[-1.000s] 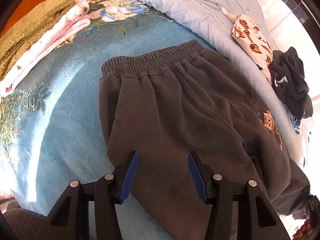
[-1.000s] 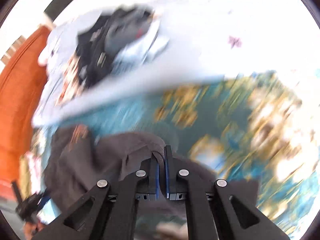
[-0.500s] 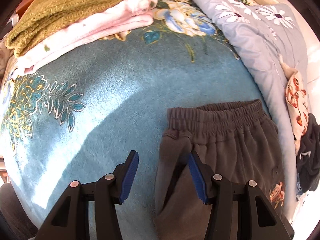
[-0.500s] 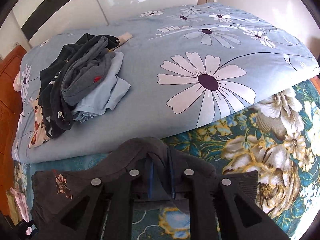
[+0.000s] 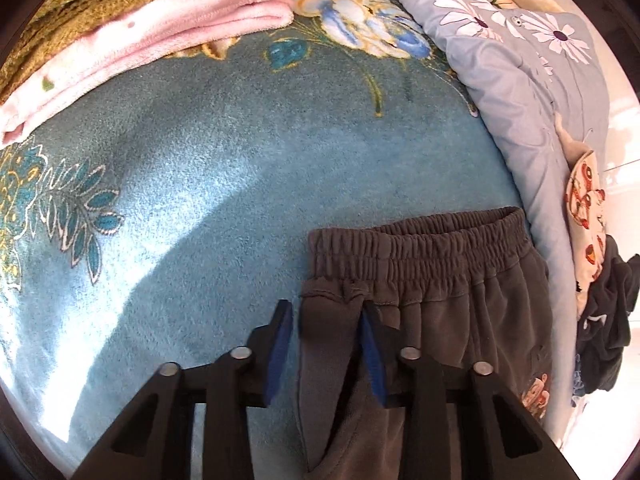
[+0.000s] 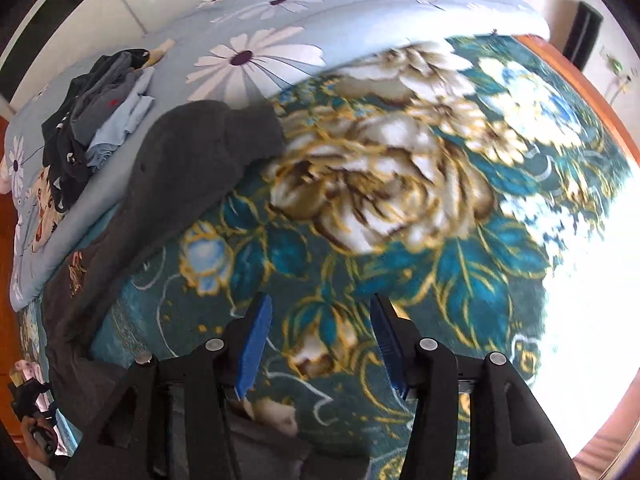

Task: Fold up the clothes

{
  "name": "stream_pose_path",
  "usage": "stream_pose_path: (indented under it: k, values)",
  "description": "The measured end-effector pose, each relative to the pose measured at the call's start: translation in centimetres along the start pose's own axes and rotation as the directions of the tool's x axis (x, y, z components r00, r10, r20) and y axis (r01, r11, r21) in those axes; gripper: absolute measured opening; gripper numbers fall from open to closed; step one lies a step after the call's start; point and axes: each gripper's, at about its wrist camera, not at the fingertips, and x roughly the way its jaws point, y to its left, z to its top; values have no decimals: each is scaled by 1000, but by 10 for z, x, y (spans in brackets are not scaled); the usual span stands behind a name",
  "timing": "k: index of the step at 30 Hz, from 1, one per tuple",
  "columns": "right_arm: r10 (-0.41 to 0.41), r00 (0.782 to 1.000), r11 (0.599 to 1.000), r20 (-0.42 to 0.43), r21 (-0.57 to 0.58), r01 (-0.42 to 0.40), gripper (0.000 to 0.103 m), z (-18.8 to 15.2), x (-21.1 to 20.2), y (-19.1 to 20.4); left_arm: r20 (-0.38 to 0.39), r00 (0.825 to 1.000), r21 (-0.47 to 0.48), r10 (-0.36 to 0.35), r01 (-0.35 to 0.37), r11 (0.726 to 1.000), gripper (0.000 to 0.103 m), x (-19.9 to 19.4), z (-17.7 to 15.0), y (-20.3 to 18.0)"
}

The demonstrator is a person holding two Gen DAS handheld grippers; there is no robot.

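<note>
1. Your left gripper (image 5: 326,344) is spread wide, with a folded edge of the dark grey sweatpants (image 5: 432,300) between the blue pads but not pinched.
2. Your right gripper (image 6: 320,340) is also spread and holds nothing; below it is only the floral blanket (image 6: 400,184).
3. The sweatpants lie on the teal blanket (image 5: 200,184), waistband in the lower right of the left view, a leg running to the upper left of the right view.
4. Expect soft, limp, fairly thick fleece that sags and bunches.
5. Grip the elastic waistband (image 5: 416,244) corner, its firmest part, likely safest.
</note>
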Motion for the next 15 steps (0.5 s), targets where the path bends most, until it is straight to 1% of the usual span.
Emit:
stream_pose_path:
  k: [2, 4, 5, 8, 10, 11, 13, 15]
  values:
    - [10, 999, 996, -43, 84, -6, 53, -23, 1, -26, 18, 1000, 18, -19, 19, 1000, 14, -7, 0, -1]
    - [48, 997, 989, -67, 146, -38, 53, -42, 2, -39, 49, 997, 2, -55, 55, 998, 10, -18, 3, 2]
    - [71, 994, 984, -78, 171, -56, 53, -51, 3, -45, 79, 995, -10, -61, 62, 998, 9, -26, 5, 5]
    - [111, 987, 978, -117, 188, -88, 53, -75, 3, -50, 199, 979, -53, -43, 55, 997, 9, -55, 8, 20]
    - [103, 986, 982, -133, 173, -79, 53, -88, 1, -52, 250, 968, -106, -13, 41, 994, 9, -69, 11, 33]
    - [117, 983, 979, -140, 182, -90, 53, -94, 0, -53, 257, 966, -143, 5, 32, 989, 8, -71, 14, 40]
    - [180, 971, 966, -159, 213, -144, 53, -109, -1, -56, 246, 969, -226, 19, 38, 973, 8, -74, 16, 58]
    - [247, 952, 952, -179, 226, -205, 53, -124, 0, -52, 215, 977, -302, -12, 78, 950, 8, -72, 14, 77]
